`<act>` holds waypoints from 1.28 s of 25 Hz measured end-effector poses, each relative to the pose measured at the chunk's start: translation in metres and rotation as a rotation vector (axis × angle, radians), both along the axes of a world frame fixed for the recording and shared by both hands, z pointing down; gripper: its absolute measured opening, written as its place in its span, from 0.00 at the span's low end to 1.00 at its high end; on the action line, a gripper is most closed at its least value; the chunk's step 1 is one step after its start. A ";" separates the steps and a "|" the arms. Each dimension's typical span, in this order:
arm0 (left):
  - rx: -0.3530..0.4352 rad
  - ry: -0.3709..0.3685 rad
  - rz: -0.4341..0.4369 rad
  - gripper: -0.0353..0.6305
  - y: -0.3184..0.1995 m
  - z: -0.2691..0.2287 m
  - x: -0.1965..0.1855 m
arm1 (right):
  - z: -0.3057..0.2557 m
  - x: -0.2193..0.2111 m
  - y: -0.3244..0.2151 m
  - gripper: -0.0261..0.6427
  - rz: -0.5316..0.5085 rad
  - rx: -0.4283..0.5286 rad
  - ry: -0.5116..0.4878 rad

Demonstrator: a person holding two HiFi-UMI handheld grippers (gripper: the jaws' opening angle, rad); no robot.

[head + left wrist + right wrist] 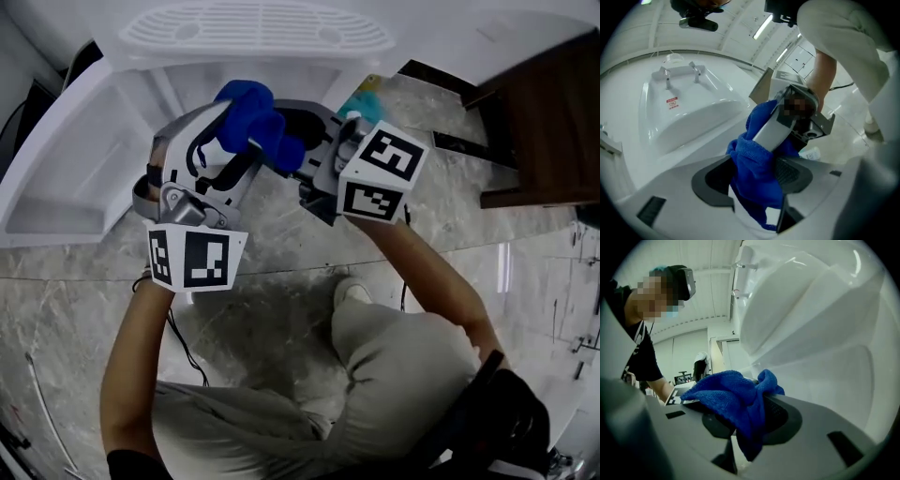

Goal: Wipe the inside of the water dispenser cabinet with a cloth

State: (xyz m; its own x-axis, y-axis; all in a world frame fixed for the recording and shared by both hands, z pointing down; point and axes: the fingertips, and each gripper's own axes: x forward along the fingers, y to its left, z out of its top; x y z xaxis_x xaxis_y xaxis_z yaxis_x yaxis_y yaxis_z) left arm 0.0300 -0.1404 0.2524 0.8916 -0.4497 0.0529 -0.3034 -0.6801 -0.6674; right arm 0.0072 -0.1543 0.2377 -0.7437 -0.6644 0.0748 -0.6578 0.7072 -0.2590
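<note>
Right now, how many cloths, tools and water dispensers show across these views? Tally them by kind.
blue cloth: 1
tools: 2 (left tool, right tool)
water dispenser: 1
Total: 4

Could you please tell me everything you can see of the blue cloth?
The blue cloth is a soft, terry-like fabric, plain deep blue, bunched into a crumpled wad rather than spread flat. It is held in the air in front of the white water dispenser. The right hand-held gripper is shut on it, with folds spilling over the jaws and a tail hanging below. The wad also sits between the open jaws of the left hand-held gripper, unclamped.
</note>
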 end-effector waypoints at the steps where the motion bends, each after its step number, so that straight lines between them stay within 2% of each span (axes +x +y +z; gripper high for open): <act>1: 0.012 -0.018 -0.006 0.44 -0.001 0.000 -0.002 | 0.001 -0.002 0.000 0.17 -0.011 -0.017 -0.009; 3: 0.016 -0.042 -0.006 0.39 0.001 0.003 -0.006 | 0.004 -0.008 0.004 0.17 -0.039 -0.044 -0.016; 5: -0.004 -0.035 -0.012 0.35 0.002 0.002 -0.010 | 0.002 -0.010 0.006 0.18 -0.062 -0.042 -0.016; 8: -0.061 0.004 -0.020 0.23 0.006 -0.002 -0.011 | -0.005 -0.008 0.011 0.27 -0.073 0.016 -0.010; 11: -0.097 0.001 -0.009 0.21 0.004 0.002 -0.009 | -0.004 -0.002 0.011 0.32 -0.073 0.052 -0.005; 15: -0.174 -0.027 -0.095 0.21 -0.031 0.020 -0.024 | 0.020 0.021 -0.006 0.33 -0.065 0.064 -0.014; 18: -0.199 -0.093 -0.134 0.21 -0.048 0.035 -0.023 | 0.045 0.041 -0.012 0.33 -0.028 0.124 0.107; 22: -0.248 -0.172 -0.123 0.21 -0.048 0.048 -0.011 | 0.051 0.051 -0.017 0.33 -0.003 0.249 0.271; 25: -0.311 -0.146 -0.123 0.21 -0.049 0.050 -0.017 | 0.047 0.051 -0.020 0.25 0.081 0.297 0.330; 28: -0.353 -0.100 -0.112 0.21 -0.051 0.054 -0.027 | 0.055 0.053 -0.023 0.07 0.190 0.300 0.391; 32: -0.408 -0.045 -0.059 0.21 -0.059 0.074 -0.017 | 0.058 0.058 -0.018 0.05 0.254 0.262 0.423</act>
